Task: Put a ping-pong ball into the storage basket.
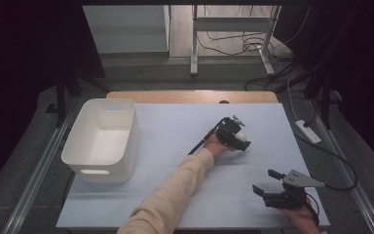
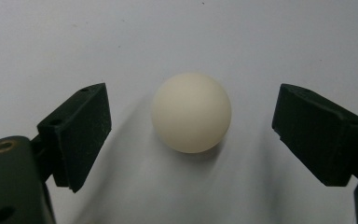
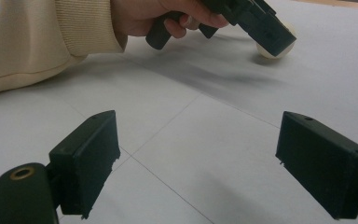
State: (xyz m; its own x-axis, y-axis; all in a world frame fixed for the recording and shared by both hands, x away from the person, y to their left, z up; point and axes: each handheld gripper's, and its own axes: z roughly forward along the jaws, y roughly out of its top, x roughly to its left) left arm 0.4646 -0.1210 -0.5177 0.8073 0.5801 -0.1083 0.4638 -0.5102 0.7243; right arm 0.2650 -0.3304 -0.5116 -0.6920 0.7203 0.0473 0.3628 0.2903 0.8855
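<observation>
A cream-white ball [image 2: 191, 112] rests on the pale table sheet [image 1: 175, 126], right of the middle. My left gripper [image 1: 238, 137] points down over the ball [image 1: 242, 136], held by a hand in a cream sleeve. In the left gripper view the ball lies midway between the two black jaws of the left gripper [image 2: 193, 112], with a gap on either side, so that gripper is open. My right gripper [image 1: 265, 181] stands open near the table's front right, nothing between its jaws. The right gripper view [image 3: 196, 140] looks across the sheet at the left gripper [image 3: 256, 21] and the ball [image 3: 276, 49].
A white plastic bin [image 1: 102, 141] with handle cutouts stands at the table's left, and nothing shows inside it. A wooden strip [image 1: 190, 96] runs along the far edge. Cables and a power strip [image 1: 308, 130] lie on the floor to the right.
</observation>
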